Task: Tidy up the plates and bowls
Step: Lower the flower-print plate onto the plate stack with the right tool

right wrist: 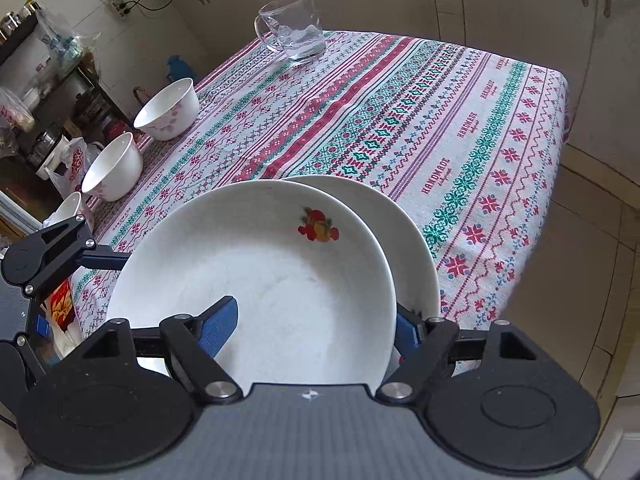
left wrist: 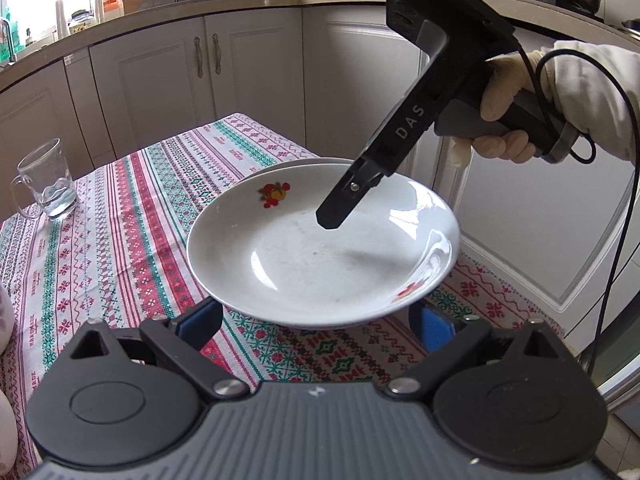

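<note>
- My right tool (right wrist: 316,326) straddles the rim of the upper plate (right wrist: 256,280): one blue pad (right wrist: 222,330) lies inside the dish, the other (right wrist: 406,334) outside its edge; the pads look slack on the rim, so I count it released.
- That plate, with a fruit motif, sits offset on a second white plate (right wrist: 408,240) on the patterned surface (right wrist: 460,152).
- My left tool (left wrist: 316,322) stands wide open just in front of the stack, grasping nothing.
- Three white bowls (right wrist: 168,110) line the surface's left edge in the right wrist view.
- A glass mug (right wrist: 292,26) stands at the far end, well apart from the plates.
</note>
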### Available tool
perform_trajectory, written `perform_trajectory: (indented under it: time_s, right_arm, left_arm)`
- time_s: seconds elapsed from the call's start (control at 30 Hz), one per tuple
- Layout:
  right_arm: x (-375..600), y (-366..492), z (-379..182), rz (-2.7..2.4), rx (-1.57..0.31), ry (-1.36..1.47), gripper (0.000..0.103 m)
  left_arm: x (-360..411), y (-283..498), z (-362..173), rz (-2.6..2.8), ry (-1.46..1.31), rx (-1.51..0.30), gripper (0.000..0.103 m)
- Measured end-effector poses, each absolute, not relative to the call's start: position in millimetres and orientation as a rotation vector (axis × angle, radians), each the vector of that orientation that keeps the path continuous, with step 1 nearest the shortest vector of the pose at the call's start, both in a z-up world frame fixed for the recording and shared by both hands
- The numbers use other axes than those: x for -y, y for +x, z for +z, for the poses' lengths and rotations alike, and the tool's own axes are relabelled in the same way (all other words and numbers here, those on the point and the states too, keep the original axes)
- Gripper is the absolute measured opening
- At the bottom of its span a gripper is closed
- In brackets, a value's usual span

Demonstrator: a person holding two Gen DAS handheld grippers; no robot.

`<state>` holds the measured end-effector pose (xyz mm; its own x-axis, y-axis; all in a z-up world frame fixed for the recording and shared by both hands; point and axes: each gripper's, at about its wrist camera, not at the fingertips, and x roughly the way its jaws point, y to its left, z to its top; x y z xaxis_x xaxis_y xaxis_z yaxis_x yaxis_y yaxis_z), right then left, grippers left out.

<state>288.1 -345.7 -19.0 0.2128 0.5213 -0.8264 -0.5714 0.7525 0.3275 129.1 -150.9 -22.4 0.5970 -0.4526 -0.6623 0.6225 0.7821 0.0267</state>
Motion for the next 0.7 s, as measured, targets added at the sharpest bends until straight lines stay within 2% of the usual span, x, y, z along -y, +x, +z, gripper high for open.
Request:
perform_trajectory:
  time_s: [0.17,0.7]
  right_arm:
    - [347.8,282.9,-14.8,0.745,-1.128,-0.062,0.088]
    - [350.0,269.7,-1.6,0.694,-1.129,-0.086,0.091]
  left_arm:
    - [149.2,131.3,-22.6,-0.637,0.253,-0.691,0.099]
    - [147.9,137.0,-27.3,-0.638,0.245,-0.683,0.099]
